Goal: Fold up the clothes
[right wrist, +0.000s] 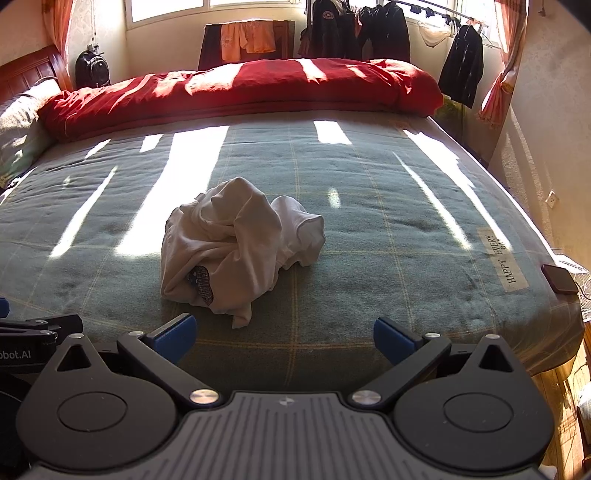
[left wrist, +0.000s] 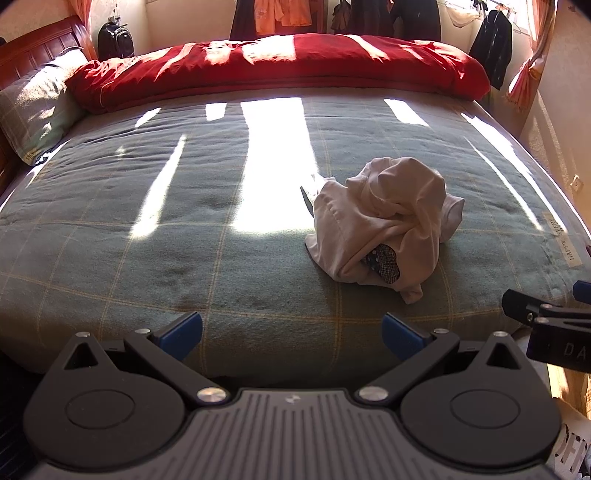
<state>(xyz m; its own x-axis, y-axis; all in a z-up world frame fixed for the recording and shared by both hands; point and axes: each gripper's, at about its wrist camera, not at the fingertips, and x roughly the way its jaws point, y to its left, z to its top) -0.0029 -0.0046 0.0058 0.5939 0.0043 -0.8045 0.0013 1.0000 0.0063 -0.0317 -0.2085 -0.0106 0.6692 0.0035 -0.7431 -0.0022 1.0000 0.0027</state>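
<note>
A crumpled white garment [left wrist: 384, 225] [right wrist: 236, 251] lies in a heap on the grey-green checked bed cover [left wrist: 184, 229] [right wrist: 388, 221], with a dark patterned patch showing in its folds. My left gripper [left wrist: 291, 338] hovers open over the bed's near edge, short of the heap and to its left, with nothing between its blue fingertips. The right gripper [right wrist: 284, 341] is also open and empty, just in front of the garment's near end. Each gripper's black body shows at the side of the other's view.
A red duvet [left wrist: 280, 66] [right wrist: 240, 92] lies bunched along the far side of the bed, and a pillow [left wrist: 33, 107] sits at the left. A dark phone [right wrist: 559, 278] rests on the bed's right edge. Clothes hang on a rack [right wrist: 388, 29] behind.
</note>
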